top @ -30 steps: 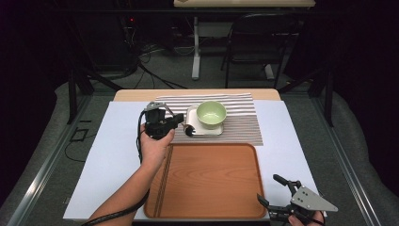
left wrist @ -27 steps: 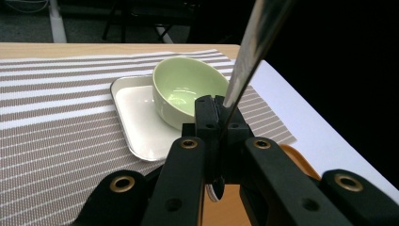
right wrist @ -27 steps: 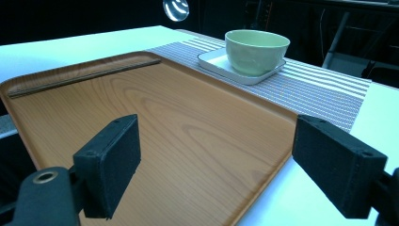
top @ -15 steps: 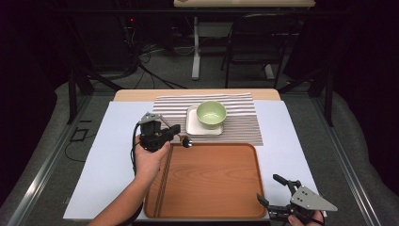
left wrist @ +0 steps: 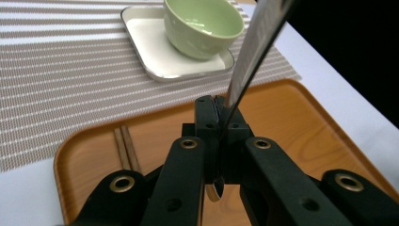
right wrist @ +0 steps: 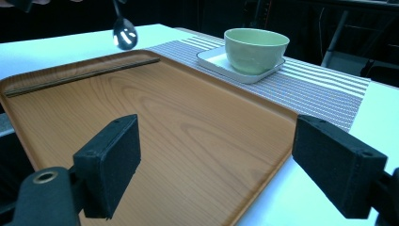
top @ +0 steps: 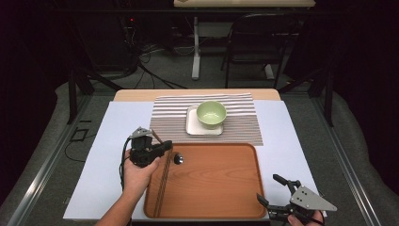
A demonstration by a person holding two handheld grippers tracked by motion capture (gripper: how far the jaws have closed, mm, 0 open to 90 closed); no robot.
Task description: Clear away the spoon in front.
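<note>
My left gripper [top: 165,146] [left wrist: 218,107] is shut on a metal spoon [left wrist: 251,52] by its handle. The spoon's bowl [top: 178,158] [right wrist: 124,34] hangs just above the far left corner of the wooden tray [top: 226,193] [left wrist: 301,122]. A pair of dark chopsticks [top: 161,183] [left wrist: 126,149] [right wrist: 80,75] lies along the tray's left edge, right below that gripper. My right gripper [top: 267,187] [right wrist: 216,165] stands open at the tray's near right corner, with nothing between its pads.
Beyond the tray a green bowl [top: 211,114] [right wrist: 255,48] sits on a white square plate [top: 192,127] [left wrist: 150,52], which rests on a striped placemat [top: 242,125]. A white sheet [top: 108,155] covers the table around them. A chair and desk legs stand behind.
My left hand has come back from beside the white plate toward the near side and sunk a little, bringing the spoon over the tray's far left corner. The right gripper has stayed put.
</note>
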